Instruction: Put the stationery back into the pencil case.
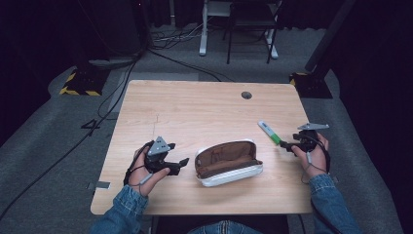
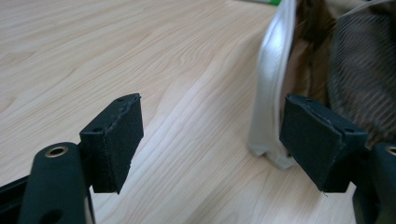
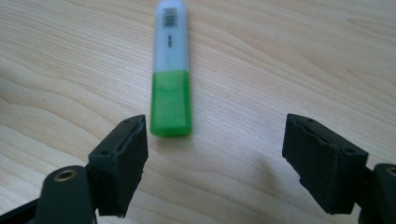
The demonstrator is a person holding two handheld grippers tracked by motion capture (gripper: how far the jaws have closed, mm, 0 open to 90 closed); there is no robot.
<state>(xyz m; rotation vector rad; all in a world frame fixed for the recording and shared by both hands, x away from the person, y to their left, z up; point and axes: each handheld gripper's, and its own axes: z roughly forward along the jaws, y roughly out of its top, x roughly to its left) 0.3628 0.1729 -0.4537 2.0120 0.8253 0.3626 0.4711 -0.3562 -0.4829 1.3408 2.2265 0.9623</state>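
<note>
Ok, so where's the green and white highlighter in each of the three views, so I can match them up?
High view: the highlighter lies right of centre on the table, just ahead of the right claw.
Left gripper view: a green sliver at the top edge, beyond the pencil case.
Right gripper view: upper centre, green end nearest the open jaws.
Shared landmark: the light wood table.

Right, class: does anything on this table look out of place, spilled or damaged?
Nothing spilled or damaged. The highlighter lies loose on the table, outside the open pencil case, and both grippers, left and right, are open and empty.
</note>
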